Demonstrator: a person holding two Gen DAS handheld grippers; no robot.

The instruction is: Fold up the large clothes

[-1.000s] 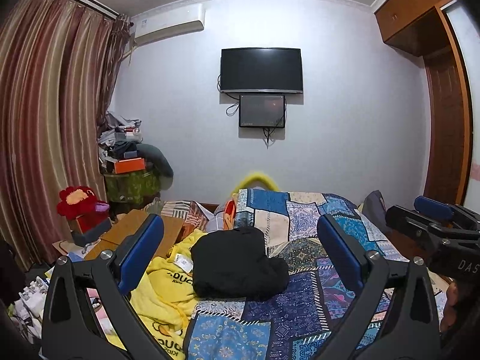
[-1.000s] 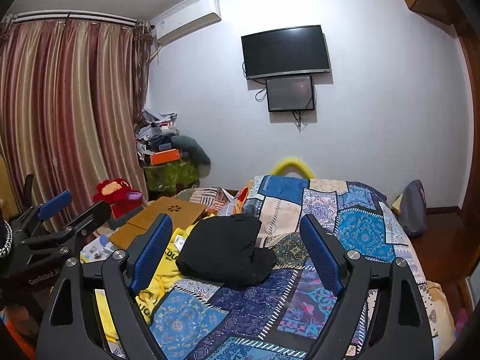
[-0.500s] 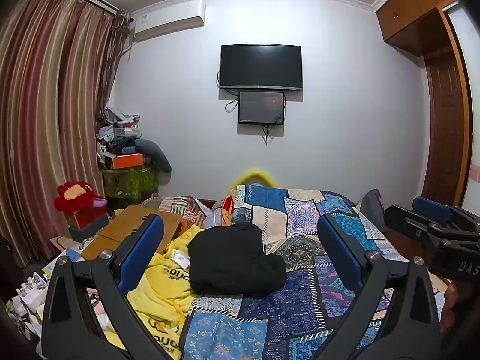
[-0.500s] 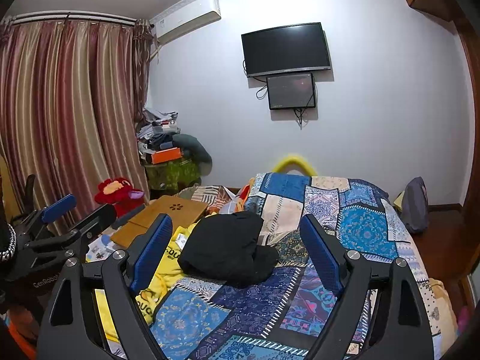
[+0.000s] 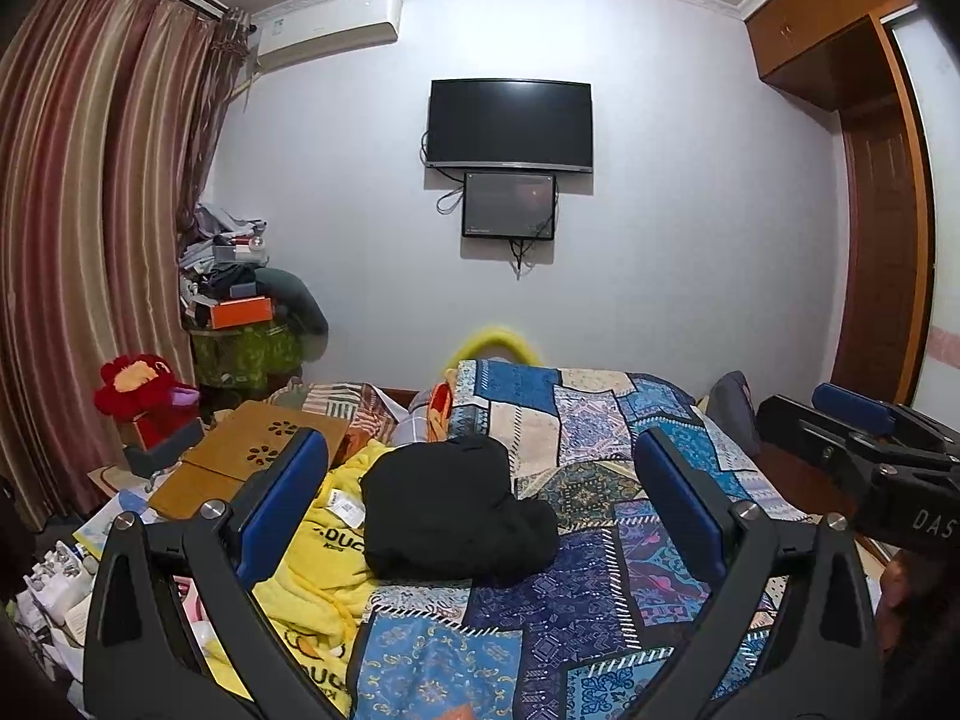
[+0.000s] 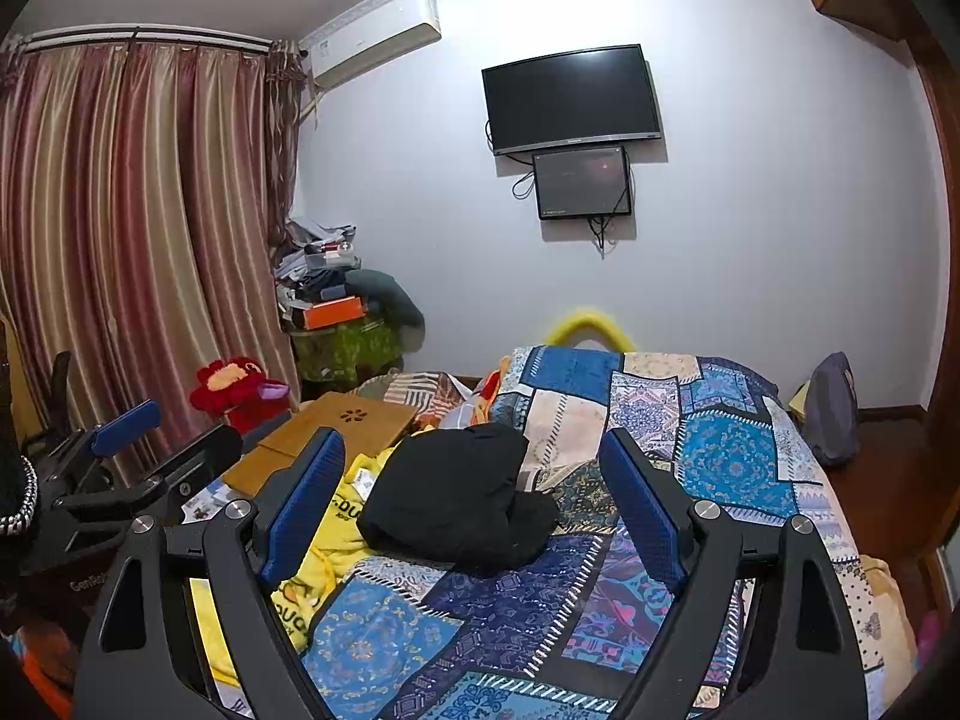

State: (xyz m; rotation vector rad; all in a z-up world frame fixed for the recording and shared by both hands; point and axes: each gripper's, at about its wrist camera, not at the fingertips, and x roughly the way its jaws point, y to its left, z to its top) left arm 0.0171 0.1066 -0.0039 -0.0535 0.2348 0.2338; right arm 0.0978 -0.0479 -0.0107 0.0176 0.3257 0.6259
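Note:
A black garment (image 5: 453,510) (image 6: 459,501) lies bunched in a heap on the patchwork bedspread (image 5: 600,420) (image 6: 720,456). A yellow garment with dark lettering (image 5: 318,546) (image 6: 300,570) is spread to its left, partly under it. My left gripper (image 5: 480,498) hangs open in the air short of the heap, nothing between its blue pads. The right gripper (image 6: 474,489) is open too, held at about the same distance, and its side shows at the right edge of the left wrist view (image 5: 864,438). The left gripper appears at the left of the right wrist view (image 6: 120,450).
A wooden lap desk (image 5: 258,456) (image 6: 342,426) and papers (image 5: 108,516) clutter the bed's left side. A red plush toy (image 5: 141,384) sits by the curtains (image 5: 90,240). A pile of clothes and boxes (image 5: 240,294) stands in the corner. A wardrobe (image 5: 882,240) is at right.
Both views have tilted slightly upward, so the bed and the black heap sit a little lower in frame. The garments have not moved and both grippers stay open.

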